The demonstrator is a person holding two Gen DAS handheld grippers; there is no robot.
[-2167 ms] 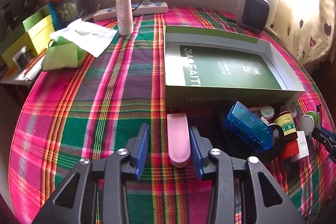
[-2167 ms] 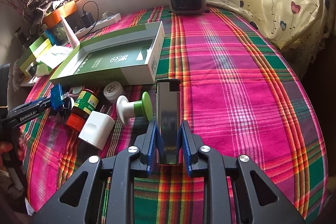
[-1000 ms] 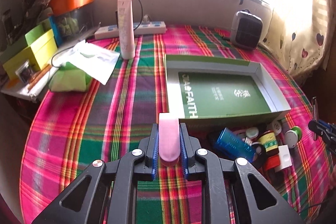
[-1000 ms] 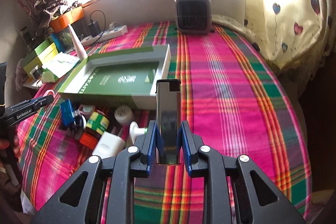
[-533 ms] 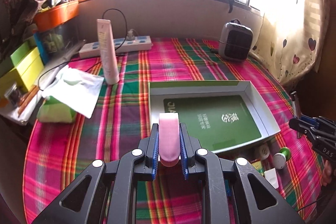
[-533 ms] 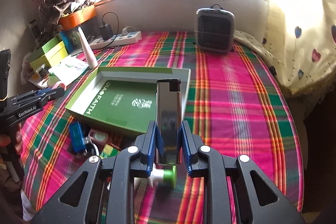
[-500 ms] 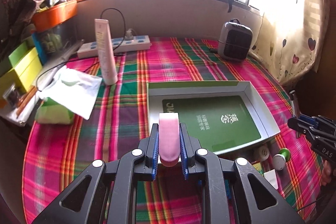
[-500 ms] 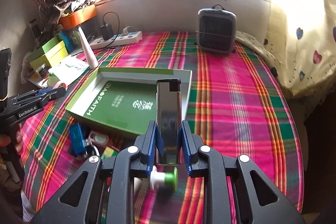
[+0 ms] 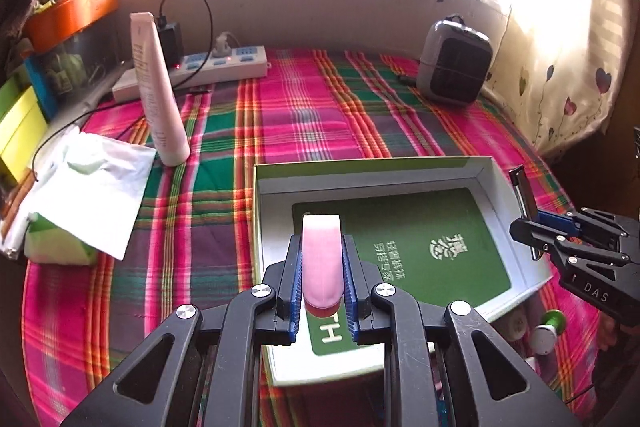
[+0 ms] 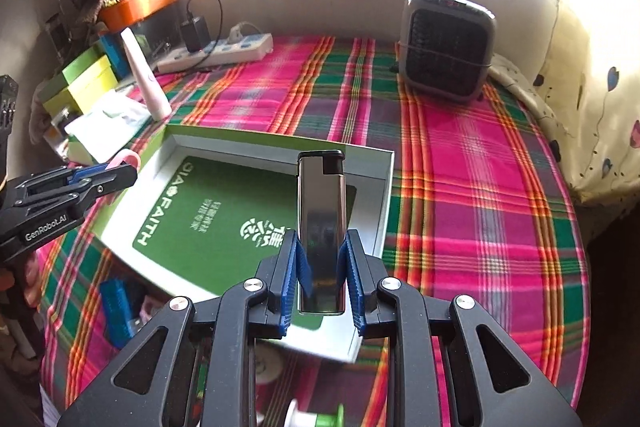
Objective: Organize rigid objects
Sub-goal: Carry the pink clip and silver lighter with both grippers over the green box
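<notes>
The open green box (image 9: pixel 490 183) lies directly below and ahead of both tools, its long axis running across the plaid surface (image 9: pixel 320 115). The left tool (image 9: pixel 322 287) is clamped on a pink case (image 9: pixel 321 259) that hangs over the box's near-left corner; the right tool (image 10: pixel 322 275) is clamped on a silver lighter (image 10: pixel 321 227) over the opposite end. Both loads point along their tools' fingers, tilted down at the box floor. Neither hand looks clearly nearer. Compared with a second ago, both tools have travelled from over the clutter at the box's near wall to above its interior.
</notes>
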